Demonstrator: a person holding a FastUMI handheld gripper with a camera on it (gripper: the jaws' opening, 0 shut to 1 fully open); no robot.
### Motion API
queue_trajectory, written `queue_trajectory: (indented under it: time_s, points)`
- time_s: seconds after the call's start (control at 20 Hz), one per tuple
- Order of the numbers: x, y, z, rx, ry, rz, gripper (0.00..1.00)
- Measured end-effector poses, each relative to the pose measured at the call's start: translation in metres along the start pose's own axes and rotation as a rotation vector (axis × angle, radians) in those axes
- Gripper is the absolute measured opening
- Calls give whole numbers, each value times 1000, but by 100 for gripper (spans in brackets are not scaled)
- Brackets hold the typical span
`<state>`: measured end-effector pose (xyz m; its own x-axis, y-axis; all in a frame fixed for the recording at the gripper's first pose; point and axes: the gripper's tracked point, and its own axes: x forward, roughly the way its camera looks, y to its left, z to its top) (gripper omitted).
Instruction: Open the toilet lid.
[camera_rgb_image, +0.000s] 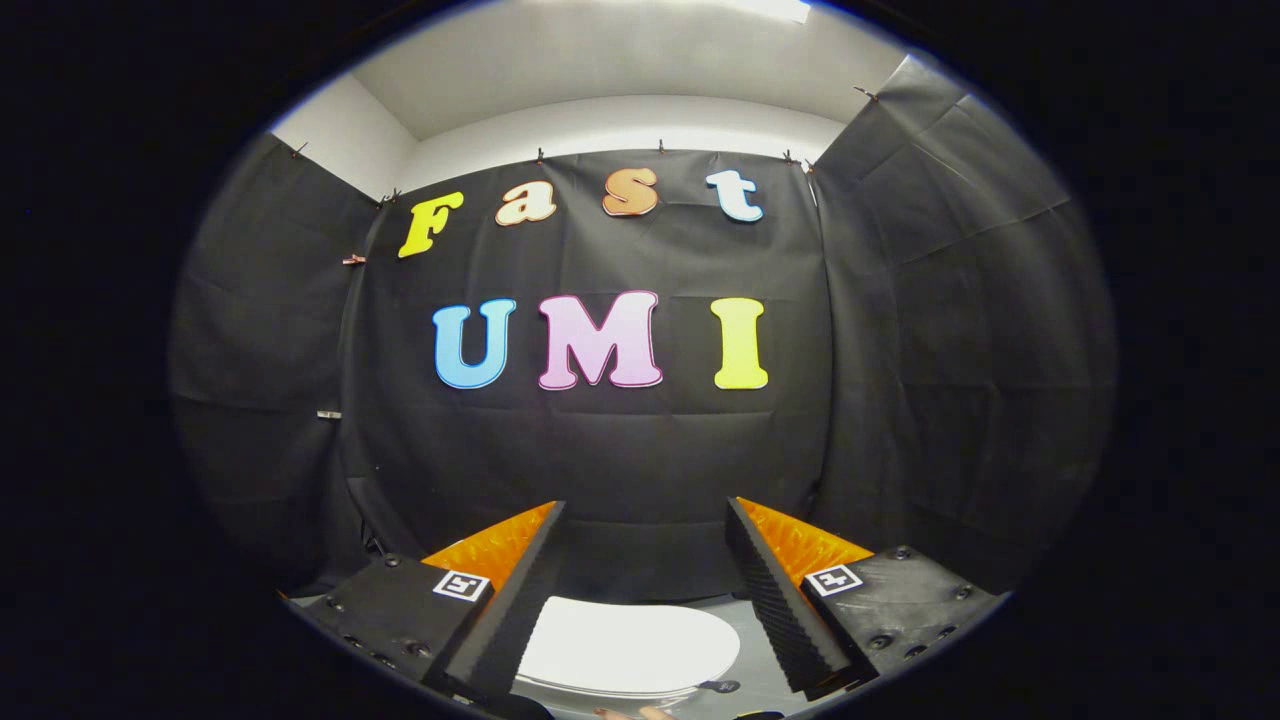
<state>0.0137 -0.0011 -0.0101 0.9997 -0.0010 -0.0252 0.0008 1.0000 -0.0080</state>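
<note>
A white toilet lid (628, 645) lies flat and shut, low down between my two fingers and well below them. My gripper (645, 520) stands open, held high above the toilet, with nothing between its black ribbed pads (770, 590). Orange finger backs and small square markers sit on the black finger mounts. The near rim of the lid is hidden under the gripper body.
Black cloth walls close the booth on three sides, with a white wall strip and ceiling above. A grey floor (765, 660) shows to the right of the toilet. A small dark fitting (722, 686) sits beside the lid's right edge.
</note>
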Motion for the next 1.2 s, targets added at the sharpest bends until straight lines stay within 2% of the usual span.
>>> queue_trajectory:
  time_s: [0.2,0.55,1.2]
  points:
    - [3,-12,-5,17,-1,-24,99]
    - [18,-64,-28,149,14,-96,99]
    - [49,-184,-175,423,234,-270,99]
